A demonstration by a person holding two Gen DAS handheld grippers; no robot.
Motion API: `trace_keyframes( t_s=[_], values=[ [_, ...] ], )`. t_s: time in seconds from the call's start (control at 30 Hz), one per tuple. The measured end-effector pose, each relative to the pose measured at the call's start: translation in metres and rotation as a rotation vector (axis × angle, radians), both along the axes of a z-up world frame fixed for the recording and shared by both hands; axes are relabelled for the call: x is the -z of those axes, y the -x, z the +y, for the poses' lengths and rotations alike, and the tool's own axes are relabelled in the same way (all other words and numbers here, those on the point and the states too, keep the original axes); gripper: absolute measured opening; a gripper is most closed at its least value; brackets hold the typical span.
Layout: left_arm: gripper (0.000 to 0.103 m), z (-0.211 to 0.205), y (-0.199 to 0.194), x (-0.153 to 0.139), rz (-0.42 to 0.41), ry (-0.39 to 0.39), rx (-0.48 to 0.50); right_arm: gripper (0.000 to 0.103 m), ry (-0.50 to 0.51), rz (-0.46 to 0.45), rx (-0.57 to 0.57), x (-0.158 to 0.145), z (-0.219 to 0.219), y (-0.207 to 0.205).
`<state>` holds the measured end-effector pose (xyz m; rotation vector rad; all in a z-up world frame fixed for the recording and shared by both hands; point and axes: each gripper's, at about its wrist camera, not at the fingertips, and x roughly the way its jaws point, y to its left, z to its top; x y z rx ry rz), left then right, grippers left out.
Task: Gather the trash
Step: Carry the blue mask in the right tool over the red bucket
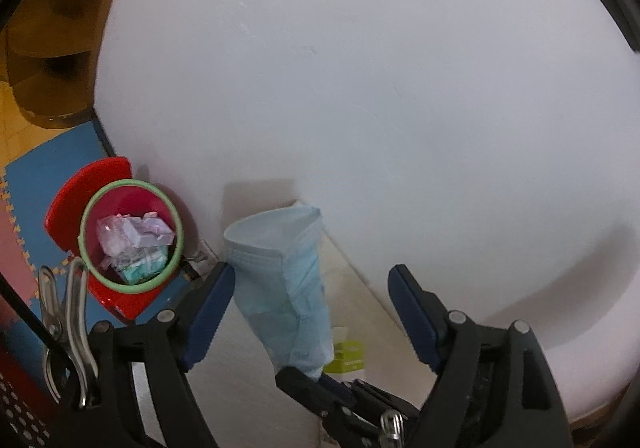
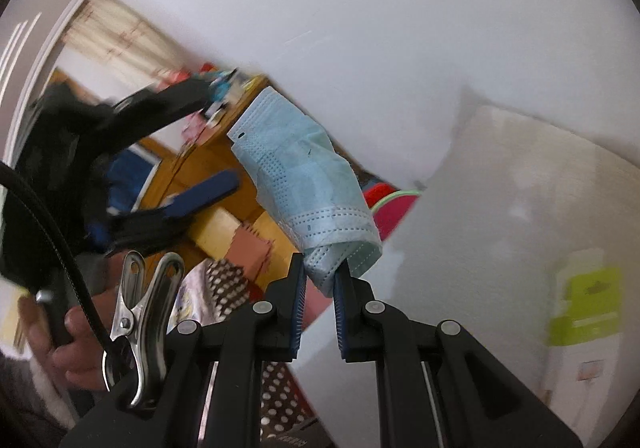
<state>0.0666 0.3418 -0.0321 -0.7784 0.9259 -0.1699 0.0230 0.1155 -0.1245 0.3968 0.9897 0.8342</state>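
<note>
A crumpled light-blue face mask (image 1: 280, 268) stands up between the wide-apart fingers of my left gripper (image 1: 312, 272). That gripper is open: its left pad is close to the mask's edge and its right pad is well clear. My right gripper (image 1: 308, 376) comes in from below and pinches the mask's lower end. In the right wrist view the right gripper (image 2: 322, 276) is shut on the rolled corner of the mask (image 2: 304, 176). The open left gripper (image 2: 224, 136) shows blurred at left. A red bin (image 1: 132, 200) with a green rim sits low left, holding crumpled wrappers.
A white wall fills the background. A white and green box (image 1: 348, 358) lies on a pale surface below the mask. Blue and pink foam mats (image 1: 40, 184) cover the floor beside a wooden shelf (image 1: 52, 28). A person's hand (image 2: 76, 344) holds the left gripper's handle.
</note>
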Motion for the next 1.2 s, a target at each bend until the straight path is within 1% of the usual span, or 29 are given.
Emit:
trace_keyframes(
  t_s=[0.07, 0.1, 0.13, 0.17, 0.2, 0.23, 0.27, 0.33, 0.5, 0.53, 0.6, 0.77, 0.83, 0.97, 1.07, 1.2],
  values=[
    [0.08, 0.007, 0.002, 0.003, 0.005, -0.025, -0.033, 0.014, 0.017, -0.015, -0.022, 0.001, 0.008, 0.003],
    [0.074, 0.01, 0.003, 0.003, 0.008, -0.056, -0.051, 0.014, 0.021, -0.014, -0.027, 0.002, 0.011, 0.004],
    [0.06, 0.012, 0.003, 0.003, 0.013, -0.094, -0.063, 0.014, 0.017, -0.011, -0.033, 0.003, 0.012, 0.005],
    [0.052, 0.014, 0.002, 0.003, 0.026, -0.136, -0.069, 0.014, 0.014, -0.007, -0.037, 0.003, 0.013, 0.005],
    [0.033, 0.016, 0.001, 0.004, 0.035, -0.159, -0.06, 0.014, 0.013, -0.003, -0.043, 0.004, 0.014, 0.006],
    [0.019, 0.017, 0.0, 0.006, 0.038, -0.169, -0.039, 0.014, 0.012, -0.001, -0.048, 0.005, 0.015, 0.006],
    [0.015, 0.018, -0.001, 0.008, 0.034, -0.167, -0.025, 0.014, 0.013, 0.001, -0.053, 0.006, 0.017, 0.006],
    [0.01, 0.023, 0.001, 0.007, 0.021, -0.159, -0.023, 0.014, 0.012, 0.006, -0.059, 0.007, 0.02, 0.007],
    [0.008, 0.035, 0.005, 0.009, 0.012, -0.163, -0.029, 0.014, 0.027, 0.022, -0.049, 0.009, 0.024, 0.0],
    [0.008, 0.038, 0.004, 0.01, 0.017, -0.176, -0.033, 0.014, 0.031, 0.025, -0.048, 0.009, 0.026, -0.001],
    [0.008, 0.041, 0.002, 0.009, 0.03, -0.225, -0.036, 0.014, 0.054, 0.03, -0.048, 0.009, 0.031, -0.006],
    [0.008, 0.056, -0.005, 0.003, 0.046, -0.23, -0.057, 0.014, 0.11, 0.029, -0.031, 0.005, 0.048, -0.022],
    [0.008, 0.06, -0.008, -0.005, 0.041, -0.243, -0.057, 0.014, 0.113, 0.033, -0.017, 0.004, 0.053, -0.029],
    [0.008, 0.066, -0.014, -0.012, 0.041, -0.251, -0.055, 0.014, 0.133, 0.031, 0.0, -0.003, 0.065, -0.044],
    [0.008, 0.071, -0.024, -0.007, 0.052, -0.249, -0.054, 0.014, 0.152, 0.032, 0.014, -0.008, 0.072, -0.055],
    [0.008, 0.076, -0.034, 0.002, 0.088, -0.267, -0.056, 0.014, 0.184, 0.052, 0.031, -0.011, 0.08, -0.068]
  ],
)
